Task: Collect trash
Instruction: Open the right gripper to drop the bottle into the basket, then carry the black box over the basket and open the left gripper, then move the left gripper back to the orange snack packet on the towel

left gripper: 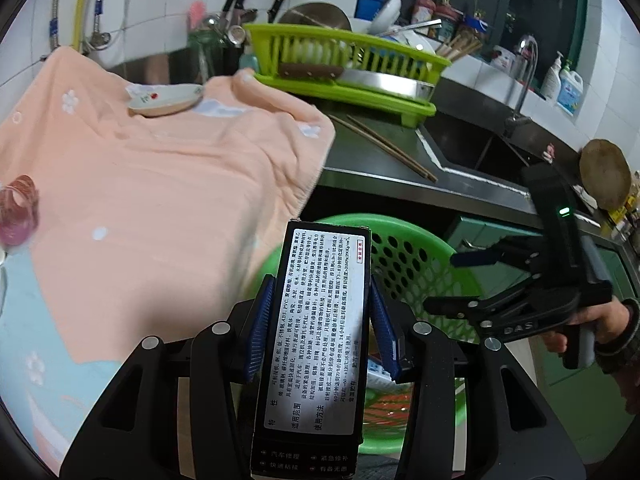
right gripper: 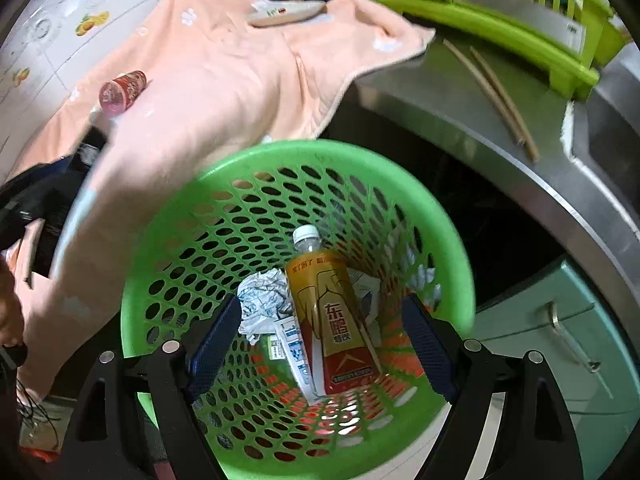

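- Trash basket, green and perforated, stands on the floor just in front of the steel counter, below the hanging edge of a peach towel.
- Left gripper has its jaws clenched on a black box with a white printed label; the box stands lengthwise between the blue pads, above the basket's near rim.
- Right gripper hangs over the basket mouth with its jaws spread wide and nothing between them.
- Inside the basket lie a yellow drink bottle with a white cap, a crumpled wrapper beside it, and a small white tube touching the bottle's side.
- On the towel rests a small red cup, tipped on its side, well apart from a shallow dish farther back.
- Two chopsticks lie on the bare counter near a lime dish rack.
- In the left wrist view, a hand grips the right gripper's handle.
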{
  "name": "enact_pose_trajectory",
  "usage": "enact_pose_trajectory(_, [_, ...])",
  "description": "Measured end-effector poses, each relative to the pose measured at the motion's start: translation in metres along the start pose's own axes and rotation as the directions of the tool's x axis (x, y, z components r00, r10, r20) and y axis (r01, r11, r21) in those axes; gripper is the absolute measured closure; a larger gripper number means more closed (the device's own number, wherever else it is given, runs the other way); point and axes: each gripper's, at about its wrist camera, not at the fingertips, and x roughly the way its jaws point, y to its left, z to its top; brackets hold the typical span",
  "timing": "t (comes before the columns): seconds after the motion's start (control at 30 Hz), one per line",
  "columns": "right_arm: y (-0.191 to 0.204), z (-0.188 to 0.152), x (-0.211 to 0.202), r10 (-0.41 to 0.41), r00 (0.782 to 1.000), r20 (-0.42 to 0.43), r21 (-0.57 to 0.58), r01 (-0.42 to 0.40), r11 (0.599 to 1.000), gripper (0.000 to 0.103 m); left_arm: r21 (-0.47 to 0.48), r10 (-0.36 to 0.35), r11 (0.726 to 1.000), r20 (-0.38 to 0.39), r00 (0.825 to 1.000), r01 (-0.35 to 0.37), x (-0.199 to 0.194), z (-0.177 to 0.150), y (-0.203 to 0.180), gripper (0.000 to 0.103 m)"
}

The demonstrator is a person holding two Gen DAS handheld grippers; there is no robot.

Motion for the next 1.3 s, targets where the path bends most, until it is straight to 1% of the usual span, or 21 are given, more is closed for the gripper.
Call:
enact_pose_trajectory(0.07, [0.000,-0.002,-0.010,-0.010,1.000,0.026,-0.019,0.010,1.000,0.023,0.000,-0.002,1.000,-0.020,1.000,0.002,0.009,-0.001,-0.005,0.058])
enact_pose_trajectory(0.23, [0.000,-0.007,-0.020,-0.026,0.998,0.064,-0.036,0.028,0.999,0.022,-0.014,-0.009,1.000,-0.061,0.998,0.008,0.028,-0.005,-0.010,0.057])
enact_pose_trajectory(0.47, [-0.004,-0.010,-0.023,-0.014,0.997,0.072,-0.024,0.015,1.000,0.022,-0.022,-0.011,1.000,-0.101,0.995,0.009,0.044,-0.011,-0.012,0.057])
enact_pose_trajectory(0.53, [-0.005,-0.010,-0.023,-0.005,0.997,0.073,-0.017,0.007,1.000,0.022,-0.022,-0.005,1.000,-0.102,0.995,0.003,0.045,-0.012,-0.012,0.056])
enact_pose_trajectory(0.67, [-0.007,-0.010,-0.023,0.012,0.997,0.075,-0.002,-0.011,1.000,0.022,-0.026,-0.014,1.000,-0.105,0.994,0.012,0.047,-0.015,-0.013,0.056])
enact_pose_trajectory(0.7, [-0.006,-0.009,-0.023,0.013,0.997,0.077,-0.002,-0.012,1.000,0.022,-0.026,-0.021,0.999,-0.102,0.995,0.019,0.047,-0.015,-0.014,0.056])
enact_pose_trajectory(0.73, [-0.006,-0.009,-0.023,0.013,0.997,0.078,-0.004,-0.013,1.000,0.022,-0.026,-0.018,1.000,-0.101,0.995,0.015,0.046,-0.015,-0.014,0.050])
enact_pose_trajectory(0.77, [-0.005,-0.009,-0.024,0.013,0.997,0.080,-0.006,-0.013,1.000,0.022,-0.025,-0.010,1.000,-0.096,0.995,0.007,0.045,-0.015,-0.014,0.046])
enact_pose_trajectory(0.93, [-0.001,-0.007,-0.025,0.018,0.996,0.086,-0.019,-0.017,1.000,0.022,-0.038,-0.006,0.999,-0.080,0.997,0.003,0.036,-0.015,-0.011,0.046])
enact_pose_trajectory(1.1, [0.005,-0.003,-0.025,0.027,0.996,0.088,-0.032,-0.024,0.999,0.022,-0.046,0.022,0.999,-0.062,0.998,-0.025,0.022,-0.014,-0.004,0.045])
enact_pose_trajectory(1.3, [0.021,0.009,-0.024,0.056,0.994,0.093,-0.069,-0.049,0.996,0.022,-0.097,0.070,0.993,-0.034,0.997,-0.073,-0.002,-0.017,0.019,0.045])
